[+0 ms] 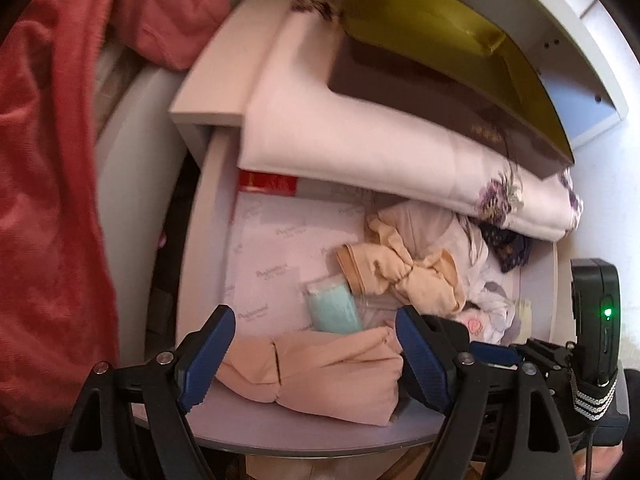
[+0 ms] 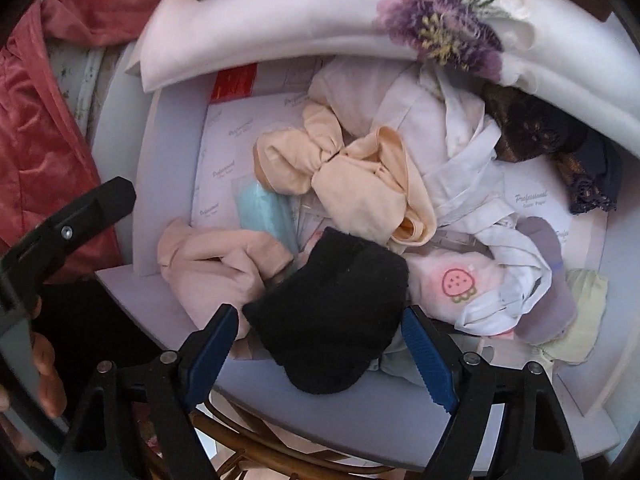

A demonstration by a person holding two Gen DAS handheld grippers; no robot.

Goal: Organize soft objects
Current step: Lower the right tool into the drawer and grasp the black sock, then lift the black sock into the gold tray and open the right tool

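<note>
An open drawer [image 2: 360, 424] lined with printed paper holds loose soft things. A black knit cloth [image 2: 332, 312] lies at its front, between the fingers of my right gripper [image 2: 320, 314]. The cloth's edges reach both blue pads, but I see no squeeze. Left of it sits a folded pink garment [image 2: 208, 272], which my open left gripper [image 1: 314, 316] hovers over [image 1: 320, 372]. Behind are knotted beige tights [image 2: 340, 176], a teal mask packet [image 2: 264, 208], a white garment [image 2: 460, 152], a pink strawberry cloth [image 2: 452, 284] and a dark lace piece [image 2: 540, 128].
A folded white quilt [image 1: 360, 132] with purple flowers overhangs the drawer's back, with a brown box [image 1: 420, 92] and a gold box [image 1: 440, 32] on it. Red fabric [image 1: 48, 200] hangs at the left. The right gripper's body with a green light [image 1: 596, 312] stands close on the right.
</note>
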